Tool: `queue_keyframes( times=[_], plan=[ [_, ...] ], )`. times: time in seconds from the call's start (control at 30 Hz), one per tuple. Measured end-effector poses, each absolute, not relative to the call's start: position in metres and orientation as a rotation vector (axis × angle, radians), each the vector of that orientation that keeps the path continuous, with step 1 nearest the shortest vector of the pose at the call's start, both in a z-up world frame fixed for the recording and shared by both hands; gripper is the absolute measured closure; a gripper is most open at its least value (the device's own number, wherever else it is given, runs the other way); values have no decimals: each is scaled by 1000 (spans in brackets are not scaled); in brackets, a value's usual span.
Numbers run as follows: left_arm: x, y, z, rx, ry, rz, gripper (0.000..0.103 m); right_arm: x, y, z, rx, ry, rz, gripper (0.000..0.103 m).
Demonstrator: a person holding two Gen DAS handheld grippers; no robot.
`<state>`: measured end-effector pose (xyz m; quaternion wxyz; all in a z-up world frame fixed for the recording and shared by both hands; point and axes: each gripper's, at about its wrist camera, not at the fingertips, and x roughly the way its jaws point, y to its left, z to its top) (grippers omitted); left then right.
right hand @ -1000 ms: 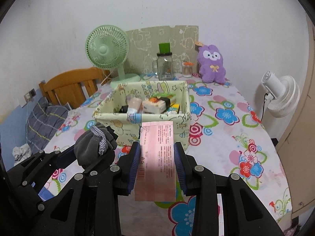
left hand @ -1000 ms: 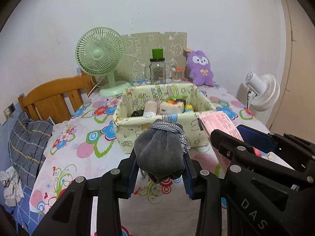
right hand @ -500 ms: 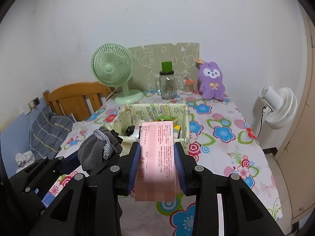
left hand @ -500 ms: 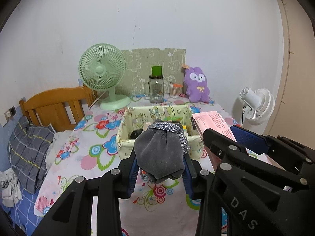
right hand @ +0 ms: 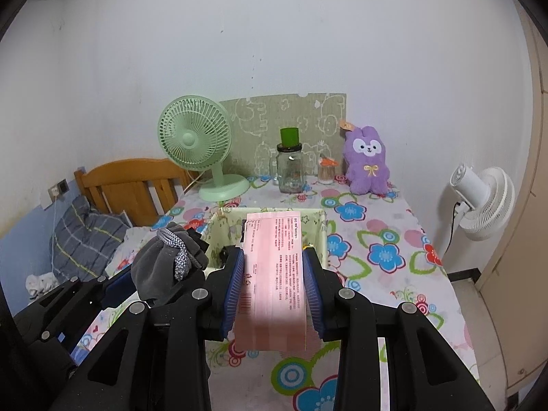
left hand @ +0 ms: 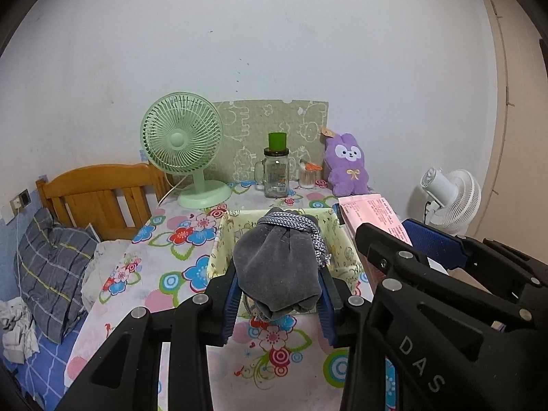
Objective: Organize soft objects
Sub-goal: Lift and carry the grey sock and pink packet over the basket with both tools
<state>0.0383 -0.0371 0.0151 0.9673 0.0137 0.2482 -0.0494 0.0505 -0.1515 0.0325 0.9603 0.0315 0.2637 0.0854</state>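
Both wrist cameras look forward over the flowered table toward the green fan (left hand: 181, 144) (right hand: 193, 138), side by side, sharing fan and table; the right sits nearer.

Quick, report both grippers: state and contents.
Left gripper: closed on the grey drawstring pouch.
Right gripper: closed on the pink packet.

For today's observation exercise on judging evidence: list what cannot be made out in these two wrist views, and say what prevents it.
- Fabric bin contents: hidden in the left wrist view by the grey pouch, in the right wrist view by the pink packet.
- Packet print: too small to read.
- Glass jar contents: too small.
- Table's near edge: covered by the left gripper and right gripper.
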Motion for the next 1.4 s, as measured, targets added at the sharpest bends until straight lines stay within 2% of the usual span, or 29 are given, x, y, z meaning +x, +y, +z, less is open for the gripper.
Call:
queue_keyframes(
  times=[0.73, 1.4],
  plan=[
    [99, -34, 13, -10, 518, -63, 64, 119, -147, 29, 75, 550, 183, 65],
    [158, -35, -13, -34, 582, -50, 63, 178, -149, 0, 100, 610, 176, 65]
  ],
)
